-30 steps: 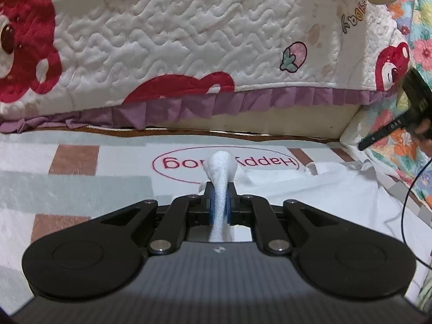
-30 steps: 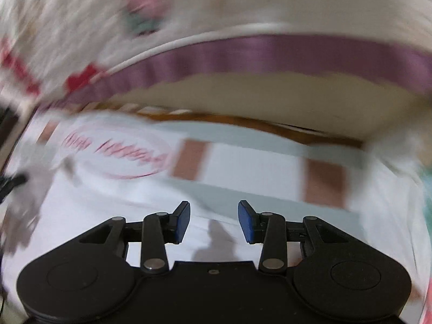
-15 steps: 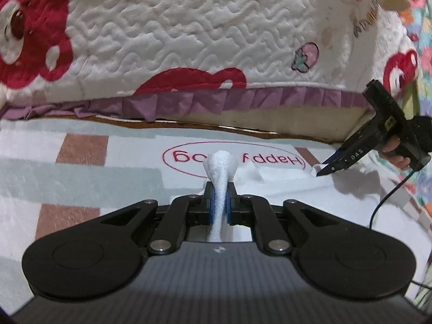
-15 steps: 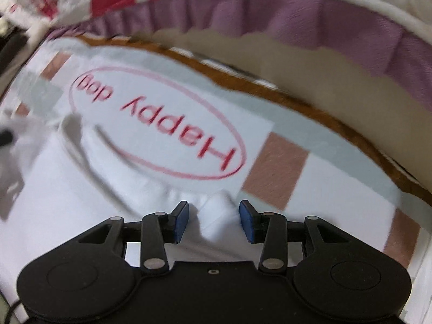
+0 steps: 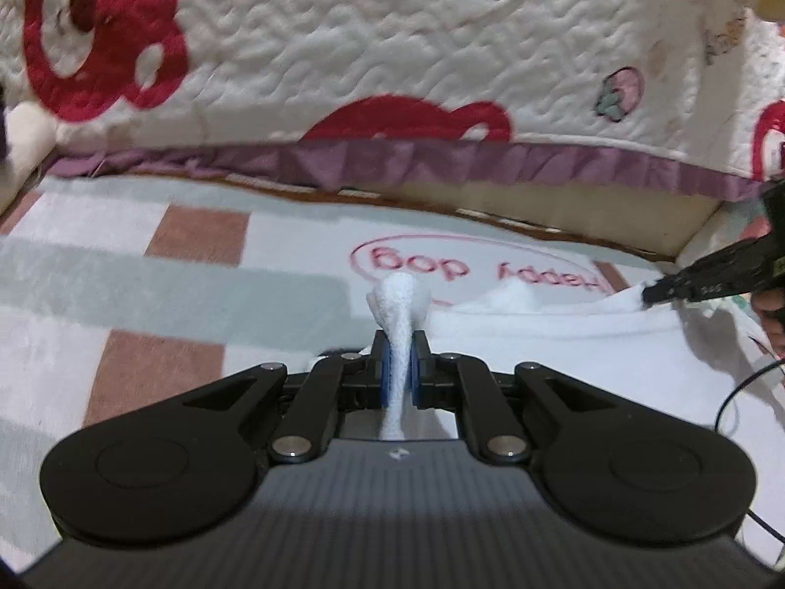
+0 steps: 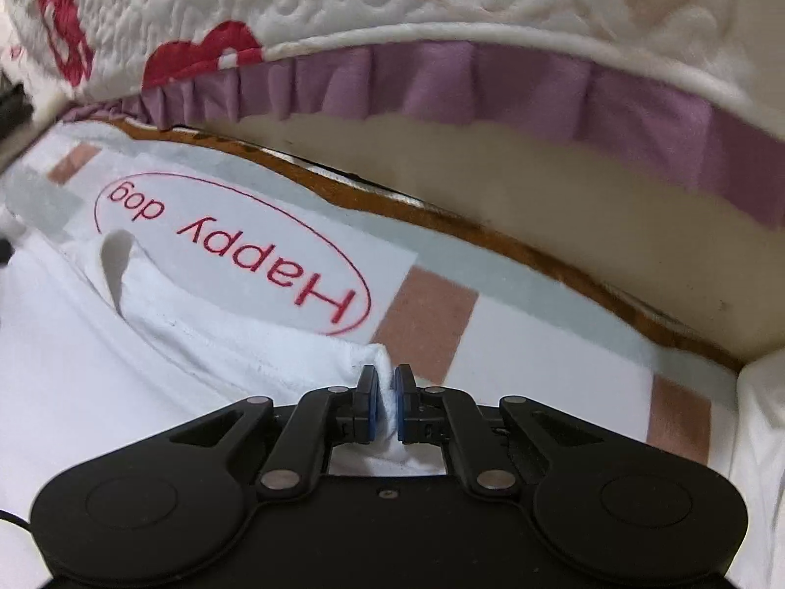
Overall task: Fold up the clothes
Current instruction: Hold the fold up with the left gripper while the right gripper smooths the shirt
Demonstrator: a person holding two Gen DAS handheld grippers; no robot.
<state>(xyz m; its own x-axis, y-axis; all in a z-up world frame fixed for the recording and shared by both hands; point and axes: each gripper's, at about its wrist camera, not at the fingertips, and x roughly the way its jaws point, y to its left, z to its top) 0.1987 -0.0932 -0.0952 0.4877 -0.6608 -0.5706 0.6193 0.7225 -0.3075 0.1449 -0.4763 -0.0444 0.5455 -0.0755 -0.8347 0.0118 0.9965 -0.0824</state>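
Note:
A white garment (image 5: 564, 358) lies on a checked mat with a red "Happy dog" oval (image 5: 471, 270). My left gripper (image 5: 400, 368) is shut on a bunched corner of the garment, which sticks up between the blue pads. In the right wrist view my right gripper (image 6: 386, 400) is shut on another corner of the white garment (image 6: 147, 343), near its far edge and neckline. In the left wrist view, the right gripper's tips (image 5: 687, 287) pinch the garment's far right corner.
A quilted bedspread (image 5: 392, 49) with red bears and a purple frill (image 6: 490, 78) hangs just beyond the mat. A brown wooden edge (image 6: 441, 216) runs under it. A black cable (image 5: 736, 402) trails over the garment at right.
My right gripper came down onto the garment's corner and went from open to shut on it. My left gripper kept its hold and shifted a little left.

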